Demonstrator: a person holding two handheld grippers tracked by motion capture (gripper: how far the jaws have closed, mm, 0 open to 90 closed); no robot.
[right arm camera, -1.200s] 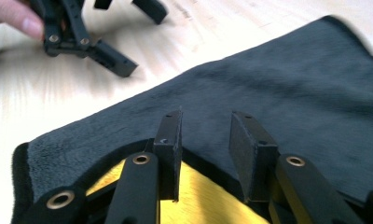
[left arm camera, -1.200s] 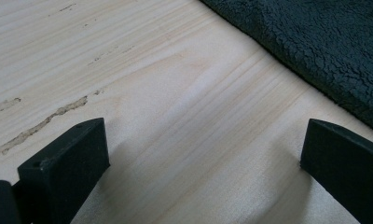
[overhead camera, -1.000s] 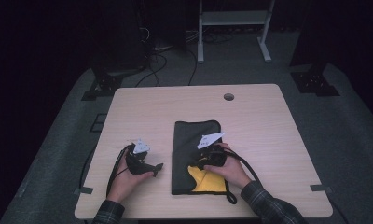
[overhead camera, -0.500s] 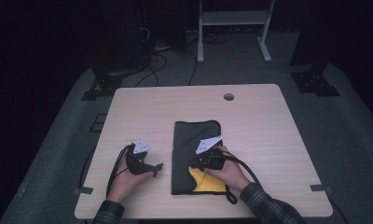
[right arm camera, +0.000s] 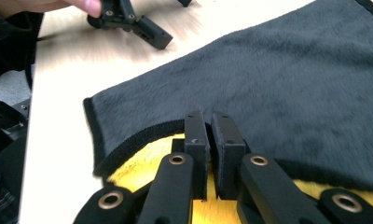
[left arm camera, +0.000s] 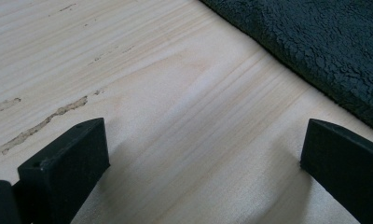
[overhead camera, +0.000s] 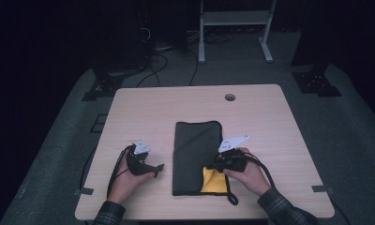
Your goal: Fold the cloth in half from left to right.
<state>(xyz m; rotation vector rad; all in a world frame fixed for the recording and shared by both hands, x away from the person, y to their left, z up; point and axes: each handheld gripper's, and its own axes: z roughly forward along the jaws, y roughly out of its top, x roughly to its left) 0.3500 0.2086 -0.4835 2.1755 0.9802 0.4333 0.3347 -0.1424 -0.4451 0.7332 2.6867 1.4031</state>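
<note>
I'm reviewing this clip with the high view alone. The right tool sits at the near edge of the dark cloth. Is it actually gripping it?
Observer: Yes. In the right gripper view the right tool is shut, with its jaws pinching the hem of the dark cloth.
Operator: And that yellow patch?
Observer: That's the cloth's yellow underside, exposed beneath the lifted hem.
Operator: What about the other hand?
Observer: The left tool is open over the bare table, and no cloth is between its jaws.
</note>
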